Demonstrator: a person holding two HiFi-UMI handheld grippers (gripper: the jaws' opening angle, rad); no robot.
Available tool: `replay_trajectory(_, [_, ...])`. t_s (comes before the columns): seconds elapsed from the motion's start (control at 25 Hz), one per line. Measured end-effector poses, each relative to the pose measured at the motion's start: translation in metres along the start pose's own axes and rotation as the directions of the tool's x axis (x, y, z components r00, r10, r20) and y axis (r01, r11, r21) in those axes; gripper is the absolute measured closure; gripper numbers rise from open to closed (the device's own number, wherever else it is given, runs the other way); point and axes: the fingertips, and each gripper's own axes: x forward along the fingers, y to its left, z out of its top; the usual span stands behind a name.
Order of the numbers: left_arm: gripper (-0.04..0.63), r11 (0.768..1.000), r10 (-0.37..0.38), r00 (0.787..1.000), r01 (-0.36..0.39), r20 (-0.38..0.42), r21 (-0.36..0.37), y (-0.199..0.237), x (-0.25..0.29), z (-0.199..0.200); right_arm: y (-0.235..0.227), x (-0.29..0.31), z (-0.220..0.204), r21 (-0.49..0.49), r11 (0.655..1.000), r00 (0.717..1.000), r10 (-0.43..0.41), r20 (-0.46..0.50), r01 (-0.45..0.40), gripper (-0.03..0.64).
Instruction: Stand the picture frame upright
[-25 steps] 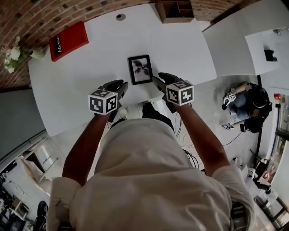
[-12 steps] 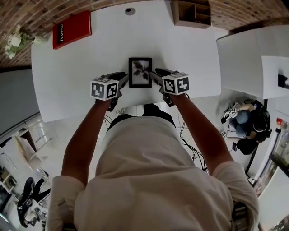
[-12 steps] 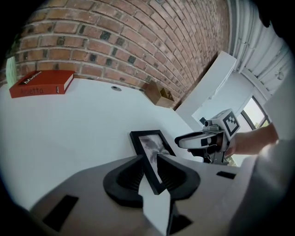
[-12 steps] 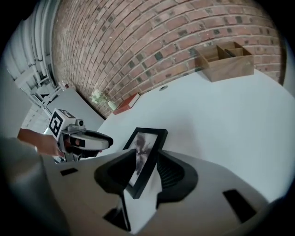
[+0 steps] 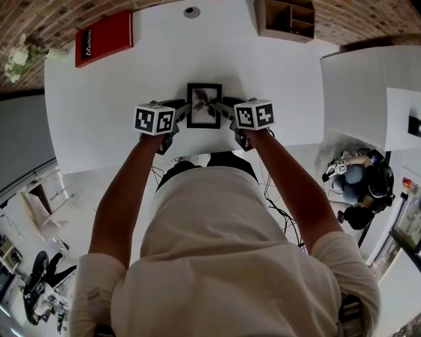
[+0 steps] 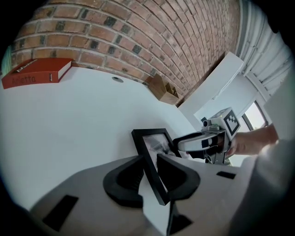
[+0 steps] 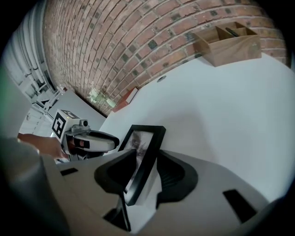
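A black picture frame [image 5: 204, 105] with a dark leaf print lies on the white table [image 5: 99, 118], close to its near edge. My left gripper [image 5: 181, 113] is at the frame's left side and my right gripper [image 5: 227, 112] at its right side. In the left gripper view the frame's rail [image 6: 150, 166] runs between my open jaws [image 6: 148, 161], with a white gap beside it. The right gripper view shows the opposite rail [image 7: 143, 161] between that gripper's open jaws [image 7: 145, 159], also with a gap. Each gripper sees the other across the frame.
A red book [image 5: 102, 37] lies at the table's far left. A wooden organizer [image 5: 286, 18] stands at the far right against the brick wall. A cable grommet [image 5: 191, 11] sits at the back. A second white table [image 5: 368, 85] adjoins on the right.
Both grippers moved forward and inward from the table's near edge, and now straddle the frame's left and right rails. The frame still lies where it was.
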Motion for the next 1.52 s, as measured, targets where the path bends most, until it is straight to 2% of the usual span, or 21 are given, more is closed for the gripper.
replay_trajectory(0.16, [0.502, 1.000, -0.014, 1.000, 0.014, -0.013, -0.017, 0.003, 0.006, -0.001, -0.001, 0.005, -0.001, 0.024, 1.000, 1.000, -0.004, -0.011, 0.004, 0.469])
replay_trajectory(0.64, [0.520, 0.998, -0.047, 0.997, 0.045, -0.057, -0.050, 0.006, 0.015, -0.004, -0.005, 0.007, -0.002, 0.046, 0.999, 1.000, -0.022, -0.022, 0.023, 0.523])
replay_trajectory(0.96, [0.534, 0.999, -0.034, 0.998, 0.033, -0.047, -0.013, 0.002, 0.012, -0.001, -0.005, 0.004, 0.001, 0.042, 0.999, 1.000, -0.024, -0.016, 0.025, 0.531])
replay_trajectory(1.32, [0.549, 0.999, -0.041, 0.999, 0.041, -0.012, 0.017, -0.007, 0.005, 0.011, -0.002, -0.009, 0.019, 0.000, 1.000, 0.999, -0.027, 0.023, 0.027, 0.543])
replay_trajectory(1.52, [0.555, 0.999, -0.021, 1.000, 0.021, 0.007, 0.049, -0.012, 0.000, 0.020, 0.000, -0.017, 0.028, -0.050, 0.998, 0.999, -0.024, 0.039, 0.026, 0.549])
